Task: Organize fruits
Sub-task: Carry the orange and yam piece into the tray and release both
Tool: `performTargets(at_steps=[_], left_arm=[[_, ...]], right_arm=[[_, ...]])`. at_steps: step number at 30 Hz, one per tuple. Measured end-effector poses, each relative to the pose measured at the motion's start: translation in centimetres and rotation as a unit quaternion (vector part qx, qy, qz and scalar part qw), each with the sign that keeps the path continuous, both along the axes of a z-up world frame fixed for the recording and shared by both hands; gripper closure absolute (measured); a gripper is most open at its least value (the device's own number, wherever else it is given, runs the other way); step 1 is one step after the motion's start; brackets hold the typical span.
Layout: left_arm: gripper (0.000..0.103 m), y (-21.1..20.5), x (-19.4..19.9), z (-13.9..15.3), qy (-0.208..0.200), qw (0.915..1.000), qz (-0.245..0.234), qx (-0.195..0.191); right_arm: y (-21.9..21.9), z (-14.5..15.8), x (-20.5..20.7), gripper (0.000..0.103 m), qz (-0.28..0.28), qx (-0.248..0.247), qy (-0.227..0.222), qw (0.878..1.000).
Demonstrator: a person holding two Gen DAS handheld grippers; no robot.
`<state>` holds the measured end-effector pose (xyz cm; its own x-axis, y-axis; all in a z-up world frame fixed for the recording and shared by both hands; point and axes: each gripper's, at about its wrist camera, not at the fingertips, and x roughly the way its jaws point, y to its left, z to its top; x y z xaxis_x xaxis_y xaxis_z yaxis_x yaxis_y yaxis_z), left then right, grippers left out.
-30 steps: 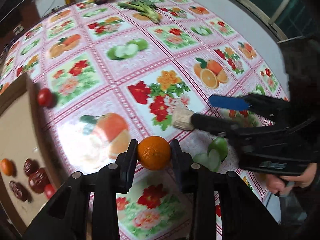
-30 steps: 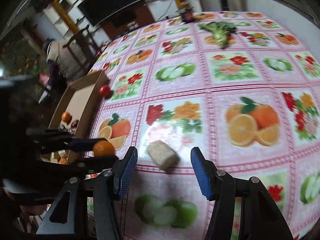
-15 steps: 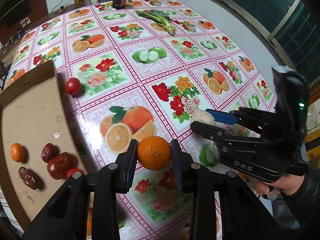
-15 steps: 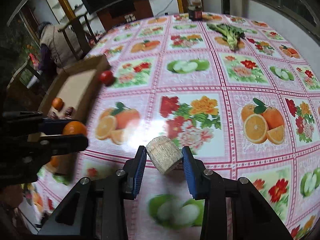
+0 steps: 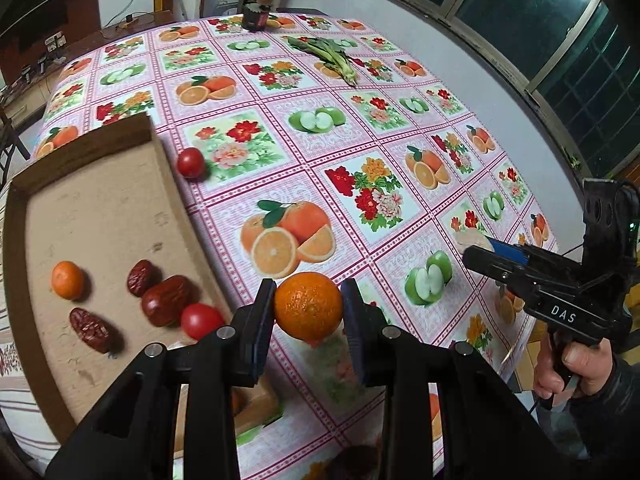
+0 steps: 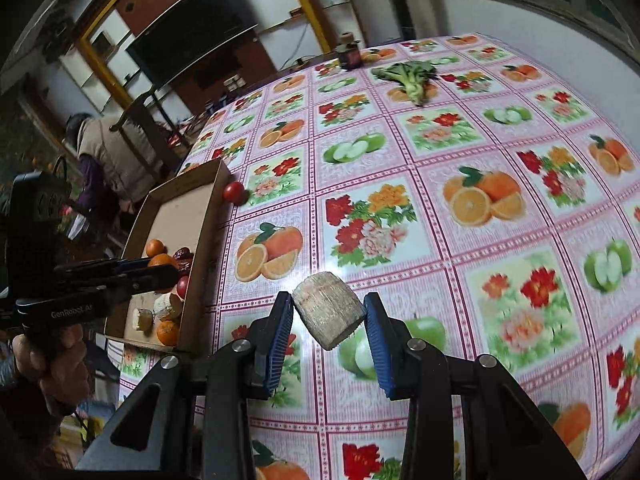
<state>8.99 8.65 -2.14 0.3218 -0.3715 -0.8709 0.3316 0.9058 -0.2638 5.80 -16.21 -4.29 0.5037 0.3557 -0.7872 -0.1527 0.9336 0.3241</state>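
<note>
My left gripper (image 5: 308,306) is shut on an orange (image 5: 308,305) and holds it above the table beside the cardboard tray (image 5: 100,200). The tray holds a small orange (image 5: 67,280), red dates (image 5: 166,294) and a red tomato (image 5: 200,320). My right gripper (image 6: 327,314) is shut on a beige cut chunk (image 6: 328,310) lifted off the tablecloth. It shows at the right of the left wrist view (image 5: 476,246). Another tomato (image 5: 191,163) lies on the cloth just outside the tray's far corner, also visible in the right wrist view (image 6: 234,193).
A leafy green vegetable (image 5: 328,56) and a dark jar (image 5: 258,16) stand at the table's far end. The tablecloth (image 5: 360,128) has printed fruit pictures. A person (image 6: 108,156) sits beyond the tray. The table's right edge runs along a wall with windows.
Both grippers have risen and pulled back with their loads. The right gripper closed on the beige chunk and lifted it; the left gripper carried the orange closer to the tray.
</note>
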Motion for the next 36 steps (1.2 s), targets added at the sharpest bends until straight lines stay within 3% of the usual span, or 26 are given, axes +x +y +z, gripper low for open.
performTargets(at_steps=[13,36], left_arm=[[0.073,5.0,-1.3,1.1,-0.011,0.9994,0.033,-0.009],[0.073,12.8,-2.3,2.2,-0.027,0.9915,0.127,-0.007]], right_arm=[[3.3,1.2,-0.9,0.066,0.014,0.005,-0.015,1.0],[14.7,4.0,2.8,0.066,0.152,0.021,-0.052,0.987]])
